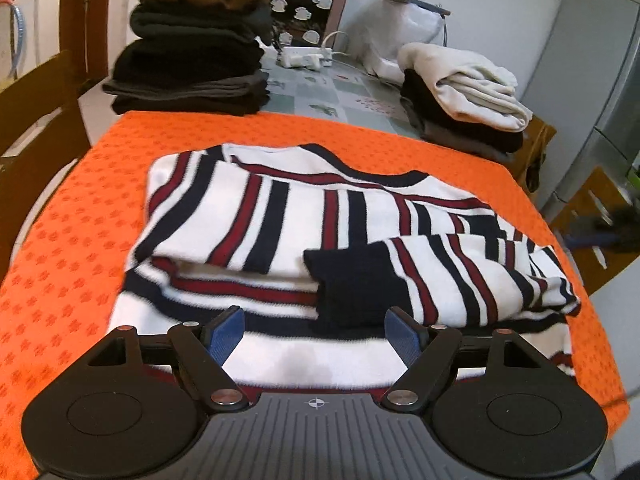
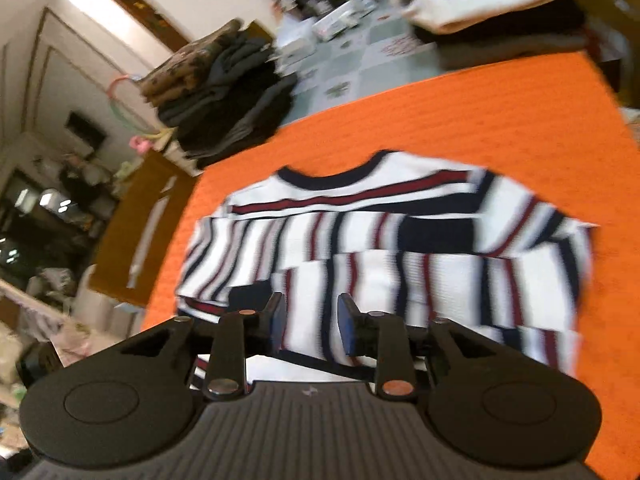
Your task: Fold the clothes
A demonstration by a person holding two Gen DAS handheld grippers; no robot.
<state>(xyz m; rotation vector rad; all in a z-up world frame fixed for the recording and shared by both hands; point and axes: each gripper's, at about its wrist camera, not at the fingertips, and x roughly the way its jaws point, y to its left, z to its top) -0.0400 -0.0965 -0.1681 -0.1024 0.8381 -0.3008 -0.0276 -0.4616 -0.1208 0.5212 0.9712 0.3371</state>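
Left gripper [image 1: 314, 330] jaws wide, nothing between them, hovering over the near hem of the sweater [image 1: 320, 232]. Right gripper [image 2: 312, 326] jaws partly apart, also empty; the striped knit below shows through the gap, pads look clear of it but the right view is blurred.

Sweater lies mid-mat [image 1: 80, 240] on the bench, collar at the far side. Both sleeves are already folded in across the body, dark cuff [image 1: 352, 288] lying on top near the front. Looks about halfway: sleeve folds done, the hem-to-collar fold is left, then stacking.

Folded dark pile [image 1: 192, 48] far left, second pile with a cream garment [image 1: 464, 84] far right, so several pieces look finished.
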